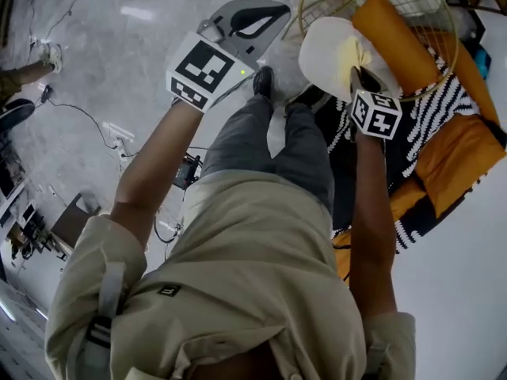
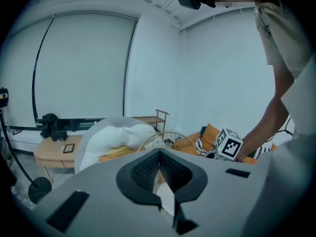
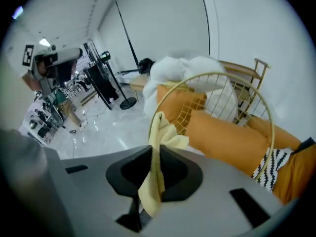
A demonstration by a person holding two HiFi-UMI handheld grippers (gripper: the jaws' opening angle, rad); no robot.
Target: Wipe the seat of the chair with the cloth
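The chair has a gold wire back (image 3: 217, 98) and orange cushions (image 1: 400, 38); its orange seat (image 1: 463, 153) lies at the right of the head view under a black-and-white striped throw (image 1: 444, 105). My right gripper (image 1: 360, 77) (image 3: 155, 154) is shut on a pale yellow cloth (image 3: 165, 132) (image 1: 354, 54), held up beside the chair back, close to a white pillow (image 1: 325, 50). My left gripper (image 1: 253, 22) (image 2: 159, 164) hovers over the floor left of the chair, jaws together with nothing clearly gripped; a small white sliver shows at their base.
The person's legs and shoes (image 1: 264, 77) stand between the grippers. Cables and a small device (image 1: 188, 171) lie on the grey floor. Light stands and a rack (image 3: 101, 80) are at the left, a wooden side table (image 3: 247, 75) behind the chair, a low wooden table (image 2: 54, 152) beyond the pillow.
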